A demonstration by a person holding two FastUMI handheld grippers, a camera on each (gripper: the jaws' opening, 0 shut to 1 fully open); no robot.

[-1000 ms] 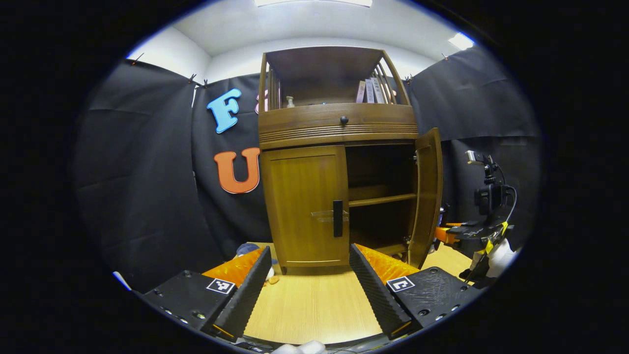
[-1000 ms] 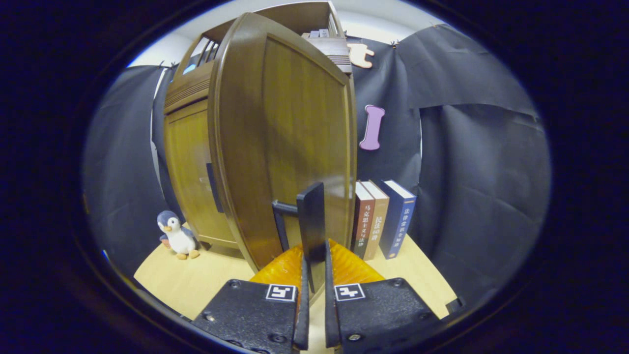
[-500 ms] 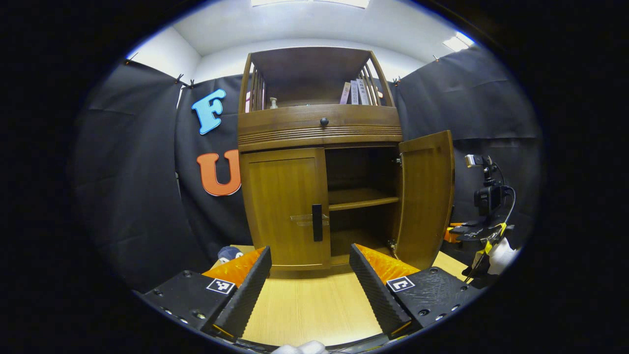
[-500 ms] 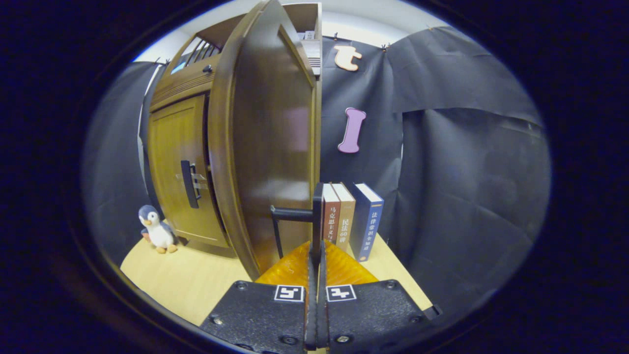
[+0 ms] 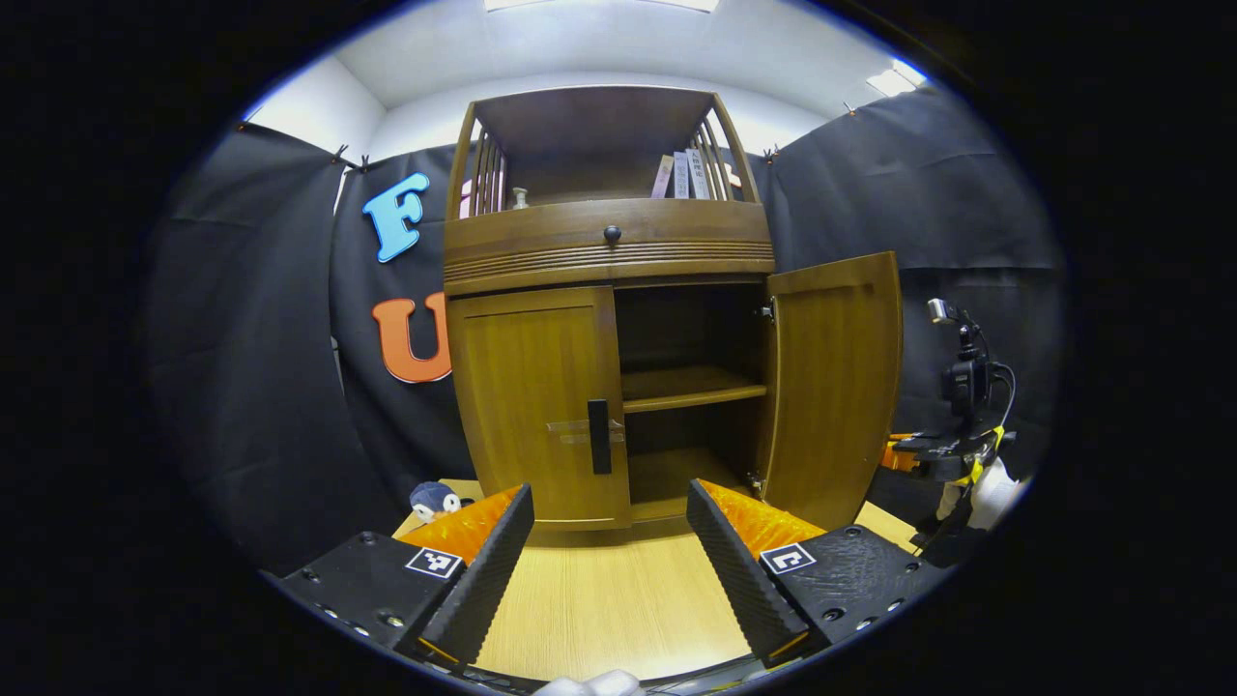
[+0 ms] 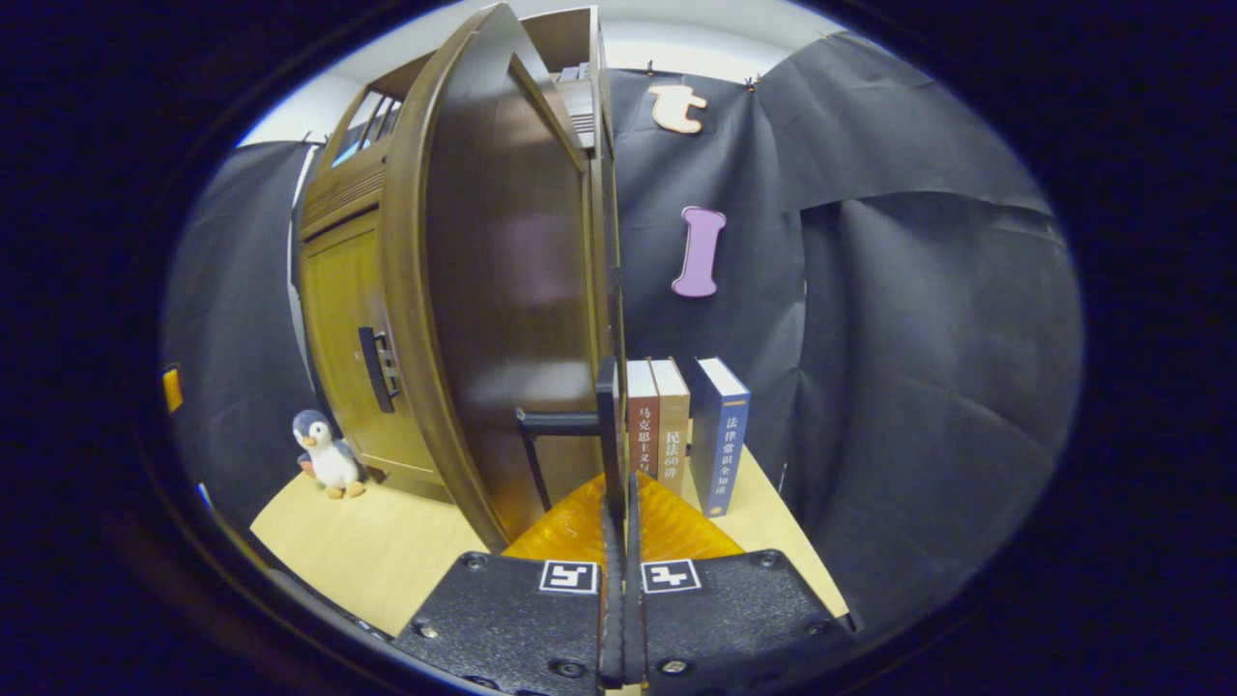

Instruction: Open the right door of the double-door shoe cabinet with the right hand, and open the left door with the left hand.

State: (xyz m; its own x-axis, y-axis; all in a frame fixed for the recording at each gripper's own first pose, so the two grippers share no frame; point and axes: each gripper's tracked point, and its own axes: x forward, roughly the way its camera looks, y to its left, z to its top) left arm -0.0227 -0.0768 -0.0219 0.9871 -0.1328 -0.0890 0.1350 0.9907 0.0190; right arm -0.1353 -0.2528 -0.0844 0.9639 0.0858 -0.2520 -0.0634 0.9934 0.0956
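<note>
The shoe cabinet [image 5: 609,309] stands on the wooden table [image 5: 618,609] against the black cloth wall [image 5: 251,338]. Its right door [image 5: 831,387] has swung wider than a second ago: then it showed nearly edge-on in the left gripper view, now its inner face turns toward that camera. In the right gripper view the same door [image 6: 503,280] has turned from showing its broad front to a narrower, steeper angle. The left door [image 5: 532,406] is shut as before, its dark handle [image 5: 599,435] untouched.

Inside the opened half, a shelf [image 5: 691,387] divides the space; both levels look bare, though the back is dark. The open top compartment holds a few leaning books [image 5: 681,176] and a small bottle [image 5: 520,198]. Below it runs a drawer with a round knob [image 5: 612,233].

The right gripper [image 6: 618,503] has its fingers pressed together on the thin right door handle [image 6: 607,425], the clamp tighter than a second ago. The left gripper [image 5: 609,522] hovers in front of the cabinet with its fingers wide apart, holding nothing, and has drifted right relative to the cabinet.

On the table, three books [image 6: 681,430] stand upright beside the cabinet's right side, and a toy penguin [image 6: 327,454] sits near its left front corner.
</note>
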